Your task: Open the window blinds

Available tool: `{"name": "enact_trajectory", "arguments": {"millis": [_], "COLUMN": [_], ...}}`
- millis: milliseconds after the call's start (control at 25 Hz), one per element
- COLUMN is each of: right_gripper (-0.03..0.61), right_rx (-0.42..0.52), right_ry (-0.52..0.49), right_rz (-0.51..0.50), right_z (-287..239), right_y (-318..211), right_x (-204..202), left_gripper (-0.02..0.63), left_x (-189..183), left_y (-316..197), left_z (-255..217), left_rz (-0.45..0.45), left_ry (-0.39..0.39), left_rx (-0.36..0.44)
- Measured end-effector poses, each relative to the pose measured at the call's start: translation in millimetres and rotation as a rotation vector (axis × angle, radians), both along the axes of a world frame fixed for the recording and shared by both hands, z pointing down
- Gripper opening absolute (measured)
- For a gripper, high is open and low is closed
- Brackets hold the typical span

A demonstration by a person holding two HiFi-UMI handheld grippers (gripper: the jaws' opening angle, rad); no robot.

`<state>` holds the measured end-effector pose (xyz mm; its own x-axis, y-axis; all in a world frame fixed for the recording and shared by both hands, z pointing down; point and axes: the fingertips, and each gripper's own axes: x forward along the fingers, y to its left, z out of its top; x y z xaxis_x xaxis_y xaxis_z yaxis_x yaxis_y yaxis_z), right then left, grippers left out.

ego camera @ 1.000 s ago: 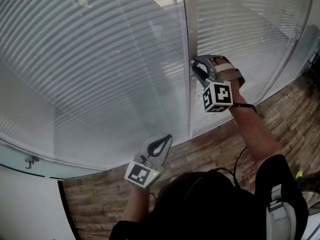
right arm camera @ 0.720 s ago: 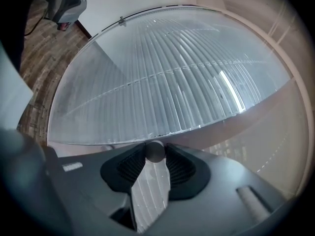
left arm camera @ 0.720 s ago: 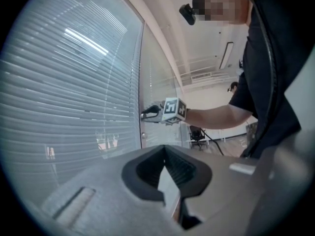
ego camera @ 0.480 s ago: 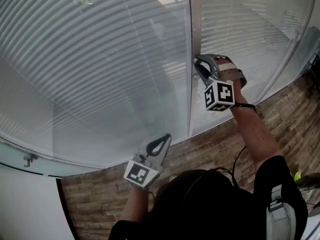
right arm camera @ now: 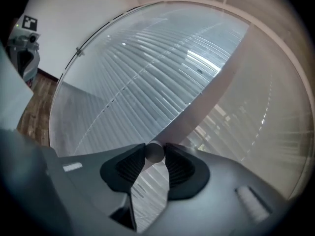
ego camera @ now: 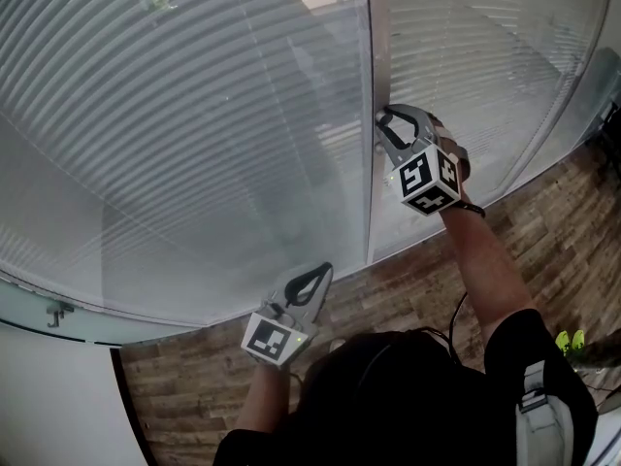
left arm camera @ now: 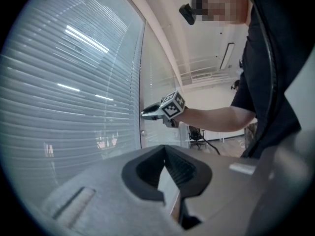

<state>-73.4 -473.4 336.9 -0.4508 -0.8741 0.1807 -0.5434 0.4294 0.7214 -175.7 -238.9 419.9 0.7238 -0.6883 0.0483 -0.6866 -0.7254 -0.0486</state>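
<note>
Closed slatted blinds (ego camera: 194, 115) hang behind glass on both sides of a grey vertical mullion (ego camera: 374, 47). My right gripper (ego camera: 384, 122) is up at the mullion, and in the right gripper view its pads are shut on a small round metal knob (right arm camera: 154, 152). Its jaws have just been easing open a little, with the knob still pinched between them (right arm camera: 154, 155). My left gripper (ego camera: 325, 269) hangs lower and to the left, near the glass. It is shut with nothing in it (left arm camera: 165, 149) and points level at the blinds.
Another small knob (ego camera: 376, 147) sits on the mullion just below the right gripper. Wood flooring (ego camera: 563, 231) runs along the window's base. A white ledge (ego camera: 58, 396) with a small metal bracket (ego camera: 58, 311) is at the lower left.
The right gripper has rolled about its own axis while staying on the knob, so its marker cube now shows cornerwise. The left gripper has hardly moved. The slats look the same.
</note>
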Motion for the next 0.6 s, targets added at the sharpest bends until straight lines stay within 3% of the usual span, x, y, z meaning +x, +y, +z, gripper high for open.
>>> {"name": "enact_trajectory", "arguments": {"millis": [600], "right_gripper": [0.130], "right_rx": [-0.233], "right_ry": [-0.546], "right_rz": [0.042], "right_z": [2.0], "right_y": [-10.0], "right_x": [10.3], "left_gripper": [0.003], "left_x": [-2.1], "left_y": [0.0], "left_z": [0.4], "left_rz": [0.026], "left_ry": [-0.015], "left_rx": [-0.011]}}
